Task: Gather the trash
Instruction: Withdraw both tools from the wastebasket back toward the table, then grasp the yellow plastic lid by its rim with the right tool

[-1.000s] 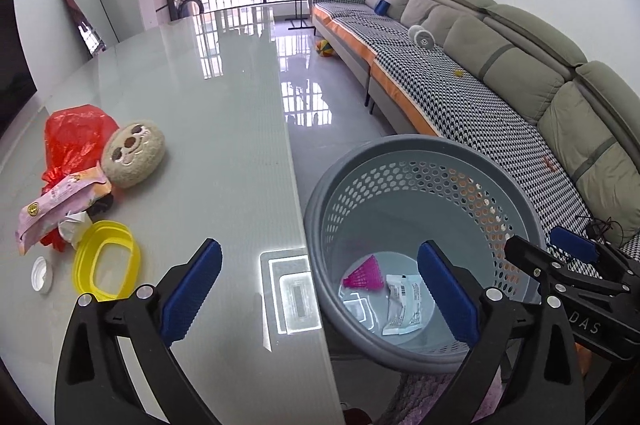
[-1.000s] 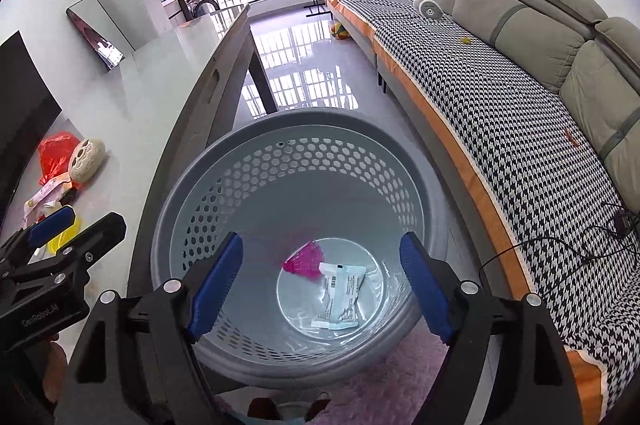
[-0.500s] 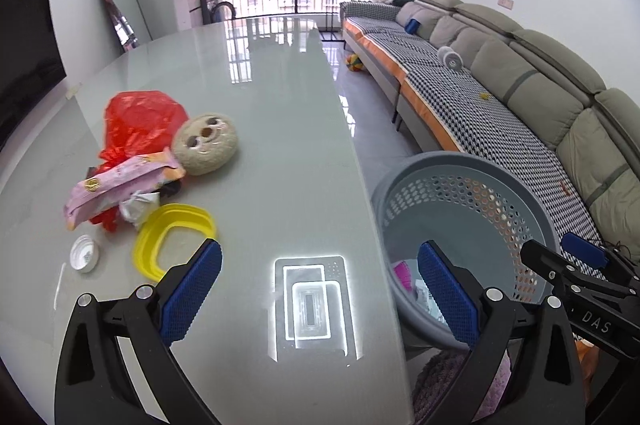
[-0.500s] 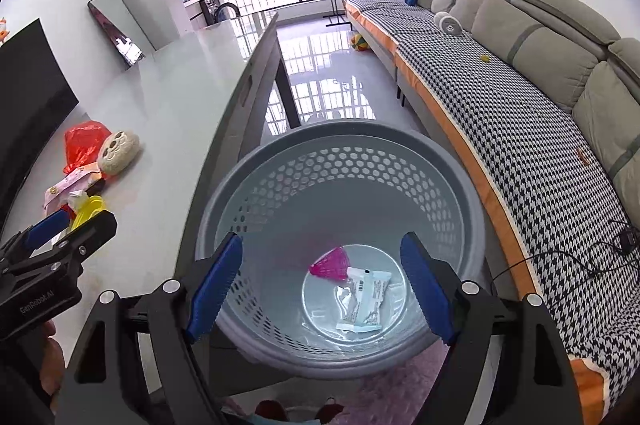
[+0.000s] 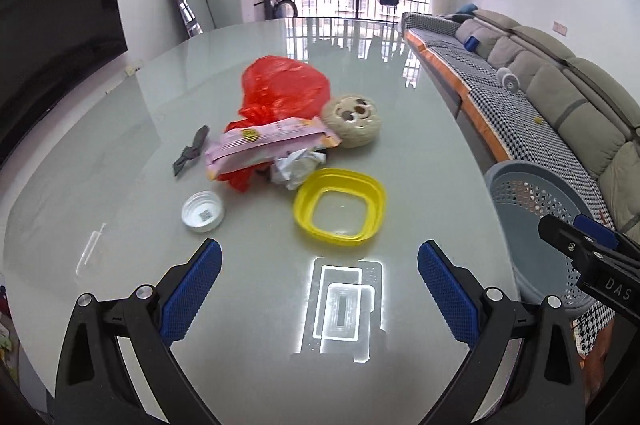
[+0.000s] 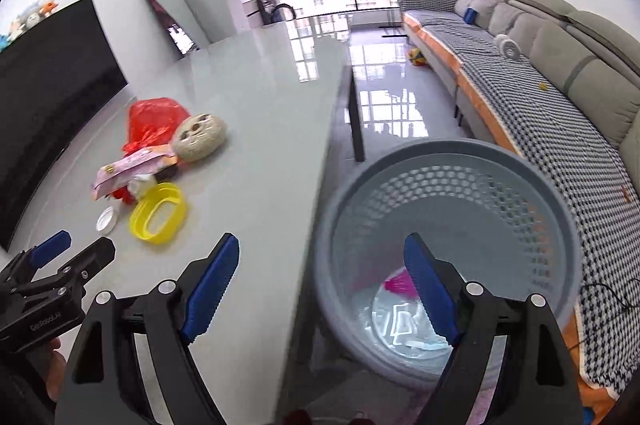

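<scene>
Trash lies on the glossy table (image 5: pixel 420 153): a red plastic bag (image 5: pixel 284 85), a pink wrapper (image 5: pixel 264 145), crumpled white paper (image 5: pixel 298 165), a yellow ring lid (image 5: pixel 340 211), a white cap (image 5: pixel 202 211) and a dark scrap (image 5: pixel 192 151). My left gripper (image 5: pixel 320 253) hangs open over the table's near part, short of the yellow lid, with nothing between its fingers. My right gripper (image 6: pixel 322 249) is open, its jaws opening wider with nothing between them, above the gap between the table edge and the grey perforated basket (image 6: pixel 440 149). A pink scrap (image 6: pixel 400 283) and a white wrapper lie inside.
A round plush with a sloth face (image 5: pixel 352 121) rests against the red bag. A thin clear tube (image 5: pixel 90 253) lies at the table's left. The sofa (image 5: pixel 560 97) runs along the right, behind the basket. A dark screen (image 5: pixel 52 25) stands at the left.
Both grippers have swung left, away from the basket and toward the table. The trash pile now sits in the middle of the left wrist view, and the basket has slid to the right.
</scene>
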`<state>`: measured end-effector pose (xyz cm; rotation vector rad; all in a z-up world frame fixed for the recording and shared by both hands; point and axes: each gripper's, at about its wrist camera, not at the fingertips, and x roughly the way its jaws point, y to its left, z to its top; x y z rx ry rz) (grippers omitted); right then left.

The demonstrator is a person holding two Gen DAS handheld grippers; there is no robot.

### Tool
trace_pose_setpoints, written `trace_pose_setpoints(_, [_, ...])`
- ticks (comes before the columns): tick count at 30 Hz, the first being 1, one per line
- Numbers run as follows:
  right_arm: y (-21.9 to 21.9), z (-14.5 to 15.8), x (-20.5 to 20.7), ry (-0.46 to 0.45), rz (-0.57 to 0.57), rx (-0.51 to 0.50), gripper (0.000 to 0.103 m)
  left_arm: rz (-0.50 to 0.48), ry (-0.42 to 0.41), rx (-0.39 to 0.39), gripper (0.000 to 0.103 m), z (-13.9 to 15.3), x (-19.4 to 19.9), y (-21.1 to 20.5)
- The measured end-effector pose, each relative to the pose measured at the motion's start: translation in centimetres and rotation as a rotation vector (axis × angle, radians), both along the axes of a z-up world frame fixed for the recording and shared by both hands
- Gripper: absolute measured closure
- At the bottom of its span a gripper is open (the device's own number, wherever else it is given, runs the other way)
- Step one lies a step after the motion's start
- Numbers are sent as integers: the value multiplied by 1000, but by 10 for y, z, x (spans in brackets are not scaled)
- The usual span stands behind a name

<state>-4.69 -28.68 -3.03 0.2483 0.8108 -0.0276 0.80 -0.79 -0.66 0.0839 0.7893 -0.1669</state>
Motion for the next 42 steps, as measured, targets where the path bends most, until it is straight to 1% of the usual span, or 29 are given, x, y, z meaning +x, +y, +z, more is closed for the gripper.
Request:
trace_pose_setpoints(5, [41, -2, 17, -1, 83, -13, 22, 73, 7, 21, 6, -6, -1, 39])
trace_pose_setpoints(11, [87, -3, 31, 30, 189, -39, 22, 155, 26, -1, 6, -15, 4, 81])
trace_pose_setpoints(15, [111, -5, 44, 57, 239, -64, 22, 212, 25, -28, 6, -18, 6, 107])
trace_pose_setpoints(21, [136, -14, 66, 103, 280, -92, 22, 264, 19, -22, 6, -19, 12, 133])
trace_pose_setpoints(23, [143, -18, 73, 121, 285, -104, 22, 272, 21, -24, 6, -20, 16, 140])
trace_pose_setpoints(25, [148, -22, 79, 138, 292, -104, 20, 276, 26, -28, 6, -21, 19, 145])
trace_pose_setpoints(30, [163, -28, 92, 164, 305, -150, 20, 275, 40, -52, 6, -25, 26, 156])
trace_pose_setpoints(33, [166, -31, 100, 180, 302, -146, 20, 269, 44, -54, 6, -26, 28, 160])
trace_pose_setpoints(42, [177, -36, 116, 203, 309, -189, 19, 260, 67, -77, 6, -29, 35, 166])
